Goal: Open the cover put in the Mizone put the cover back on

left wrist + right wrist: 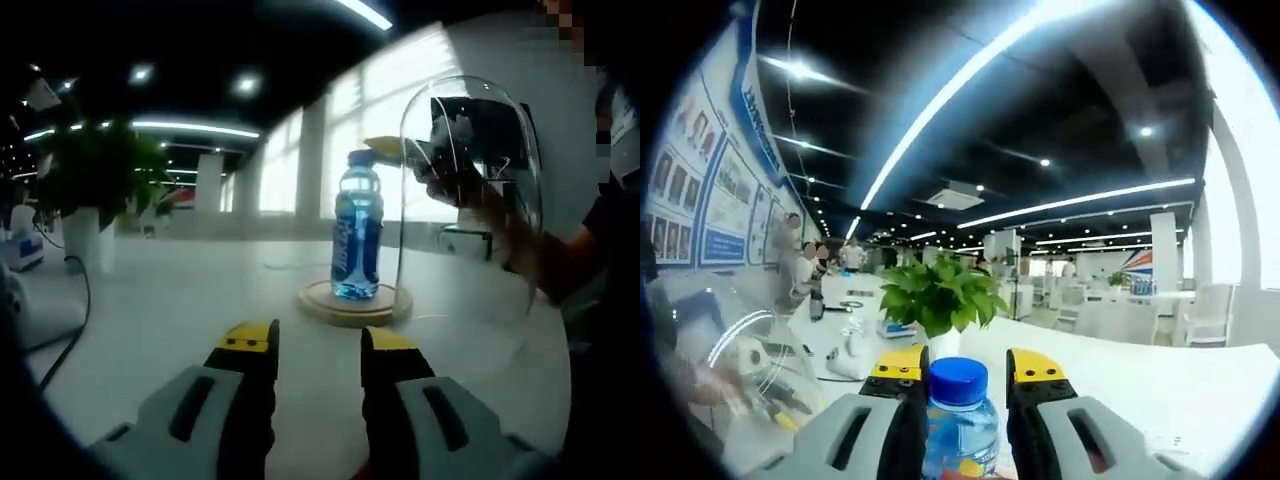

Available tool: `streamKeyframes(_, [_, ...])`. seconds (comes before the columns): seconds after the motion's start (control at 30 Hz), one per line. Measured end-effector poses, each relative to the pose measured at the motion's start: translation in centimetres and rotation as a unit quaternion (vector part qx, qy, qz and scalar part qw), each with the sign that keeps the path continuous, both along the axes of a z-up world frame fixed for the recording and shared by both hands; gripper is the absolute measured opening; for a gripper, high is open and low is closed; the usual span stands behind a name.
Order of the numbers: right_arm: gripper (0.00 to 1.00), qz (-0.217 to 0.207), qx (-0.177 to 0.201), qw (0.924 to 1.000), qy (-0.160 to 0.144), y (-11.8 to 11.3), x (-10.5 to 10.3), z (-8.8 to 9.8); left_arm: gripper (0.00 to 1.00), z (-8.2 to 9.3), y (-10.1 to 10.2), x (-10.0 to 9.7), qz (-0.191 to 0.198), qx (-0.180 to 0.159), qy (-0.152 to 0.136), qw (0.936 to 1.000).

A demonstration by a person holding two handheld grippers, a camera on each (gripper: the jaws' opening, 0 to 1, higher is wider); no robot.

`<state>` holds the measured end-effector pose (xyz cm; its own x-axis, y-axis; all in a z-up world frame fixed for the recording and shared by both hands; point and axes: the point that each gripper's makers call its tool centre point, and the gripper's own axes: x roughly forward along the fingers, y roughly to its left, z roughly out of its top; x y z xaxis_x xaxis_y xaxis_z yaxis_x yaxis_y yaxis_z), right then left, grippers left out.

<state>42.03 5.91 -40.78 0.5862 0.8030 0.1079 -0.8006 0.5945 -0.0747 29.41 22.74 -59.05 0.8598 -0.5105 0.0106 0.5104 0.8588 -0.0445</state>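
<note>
A blue Mizone bottle with a blue cap stands upright on a round wooden base in the left gripper view. A clear glass dome cover is just right of the base, off it. Through the glass I see my right gripper reaching the bottle's neck from behind. In the right gripper view the bottle sits between the right gripper's jaws, which press close on its sides. My left gripper hangs open over the white table, short of the base, holding nothing.
A potted plant and a black cable are at the table's left. A person's dark sleeve is at the right. The right gripper view shows the plant, small items and the glass's curved wall.
</note>
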Motion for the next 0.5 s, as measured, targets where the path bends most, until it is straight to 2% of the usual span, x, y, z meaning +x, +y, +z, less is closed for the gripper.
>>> streamKeyframes(0.27, [0.23,-0.034,0.031,0.9989,0.007,-2.9,0.0,0.4,0.26,0.0,0.1,0.0,0.002,0.002,0.000,1.0000])
streamKeyframes(0.5, [0.20,-0.055,0.040,0.9976,0.013,-4.8,-0.9,-0.4,0.27,0.0,0.0,0.0,0.000,0.001,0.001,1.0000])
